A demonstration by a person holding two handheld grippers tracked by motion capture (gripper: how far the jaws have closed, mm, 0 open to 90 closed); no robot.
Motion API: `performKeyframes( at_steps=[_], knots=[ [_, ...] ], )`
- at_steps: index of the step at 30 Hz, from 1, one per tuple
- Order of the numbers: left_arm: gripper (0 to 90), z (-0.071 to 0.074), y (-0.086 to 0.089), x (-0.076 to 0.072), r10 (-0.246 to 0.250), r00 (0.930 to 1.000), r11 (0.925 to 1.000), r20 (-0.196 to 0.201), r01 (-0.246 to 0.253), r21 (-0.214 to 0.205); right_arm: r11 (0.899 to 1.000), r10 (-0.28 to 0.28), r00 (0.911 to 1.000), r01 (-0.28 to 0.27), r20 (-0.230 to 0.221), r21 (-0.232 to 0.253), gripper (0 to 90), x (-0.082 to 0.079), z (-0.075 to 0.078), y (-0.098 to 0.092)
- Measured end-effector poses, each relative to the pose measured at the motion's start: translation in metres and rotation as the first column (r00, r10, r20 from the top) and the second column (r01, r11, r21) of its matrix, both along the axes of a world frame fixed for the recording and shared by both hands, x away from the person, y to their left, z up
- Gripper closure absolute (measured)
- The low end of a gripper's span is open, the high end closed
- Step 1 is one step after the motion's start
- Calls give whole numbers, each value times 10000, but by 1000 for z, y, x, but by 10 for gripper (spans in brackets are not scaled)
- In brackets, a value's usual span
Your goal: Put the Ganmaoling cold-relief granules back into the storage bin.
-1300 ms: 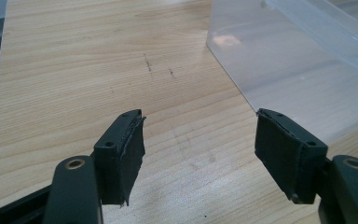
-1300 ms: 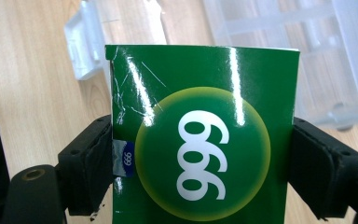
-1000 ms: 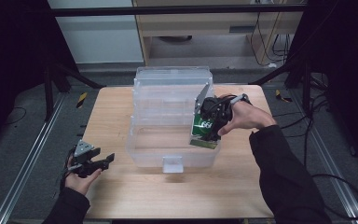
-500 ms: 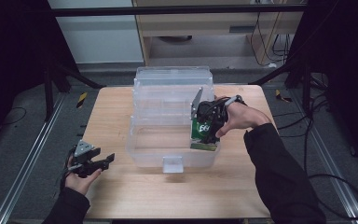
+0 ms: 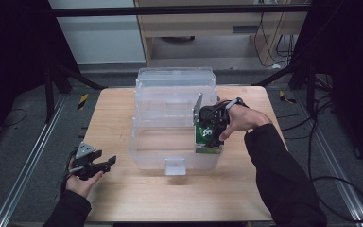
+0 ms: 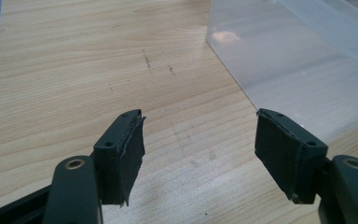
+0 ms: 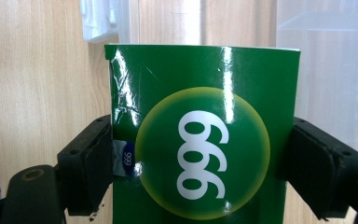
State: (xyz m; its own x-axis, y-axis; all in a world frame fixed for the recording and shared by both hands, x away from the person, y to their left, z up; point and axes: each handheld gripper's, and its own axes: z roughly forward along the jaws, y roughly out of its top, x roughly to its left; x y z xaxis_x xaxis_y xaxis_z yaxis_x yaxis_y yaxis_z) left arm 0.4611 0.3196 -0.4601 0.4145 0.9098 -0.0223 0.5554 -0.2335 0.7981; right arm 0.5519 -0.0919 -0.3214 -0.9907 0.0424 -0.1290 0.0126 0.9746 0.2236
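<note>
Right gripper (image 5: 211, 134), jaws clamped on a green "999" box (image 7: 200, 140) over the clear storage bin's (image 5: 142, 156) front-right corner (left gripper (image 6: 200, 154) idle, jaws apart, on the wooden table (image 5: 118, 118)): the glossy carton could slip or catch the bin wall if tilted.

bin (image 5: 170, 137) mid-table (image 5: 123, 198) | box (image 5: 207, 135) inside its right end (held upright); left tool (image 5: 105, 164) left of bin, apart
</note>
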Motion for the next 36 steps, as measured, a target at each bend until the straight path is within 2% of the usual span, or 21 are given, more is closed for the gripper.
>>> performKeyframes(
  at_steps=[14, 18, 27, 36],
  knots=[
    [319, 0, 0, 0, -15, 10000, 10000, 4, 15, 9, 9993, 78, 10000, -76, 46, -374, 169, 3, -15, 4],
    [319, -1, 0, 0, -9, 10000, 10000, -48, 9, -24, 9999, -25, 10000, 25, -23, -129, 167, 4, -18, 3],
    [319, -1, -1, 0, -20, 10000, 10000, -46, 20, -13, 10000, -18, 10000, 18, 61, -34, 184, 3, -19, 3],
    [318, -1, -1, 0, -57, 10000, 10000, -36, 57, -26, 10000, 35, 10000, -35, -79, 59, 187, 5, -20, 3]
  ],
)
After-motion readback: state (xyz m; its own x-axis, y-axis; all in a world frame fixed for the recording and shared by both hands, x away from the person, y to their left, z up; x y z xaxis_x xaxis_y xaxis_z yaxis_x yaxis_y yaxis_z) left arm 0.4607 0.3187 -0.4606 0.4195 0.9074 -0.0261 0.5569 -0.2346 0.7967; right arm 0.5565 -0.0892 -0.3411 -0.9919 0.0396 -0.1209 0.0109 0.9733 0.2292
